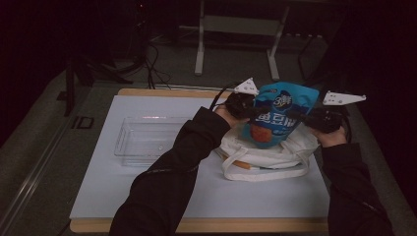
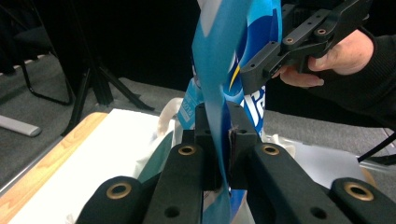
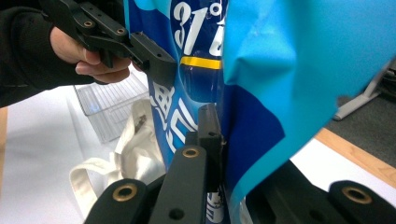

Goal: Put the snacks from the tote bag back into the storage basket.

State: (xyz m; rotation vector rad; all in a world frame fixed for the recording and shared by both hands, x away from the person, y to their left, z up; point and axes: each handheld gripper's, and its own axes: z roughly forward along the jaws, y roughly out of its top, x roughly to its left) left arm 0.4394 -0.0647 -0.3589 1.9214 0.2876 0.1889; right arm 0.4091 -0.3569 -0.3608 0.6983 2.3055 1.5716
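Observation:
A blue snack bag hangs upright over a white cloth tote bag that lies on the white board. My left gripper is shut on the bag's left edge, and my right gripper is shut on its right edge. In the left gripper view the jaws pinch the thin blue film, with the other gripper clamped higher up. In the right gripper view the jaws pinch the bag, and the far gripper grips its other side.
A clear plastic tray stands left of the tote on the board. Something orange and white pokes out of the tote's mouth. A wooden table edge runs along the front. Metal stand legs are on the floor behind.

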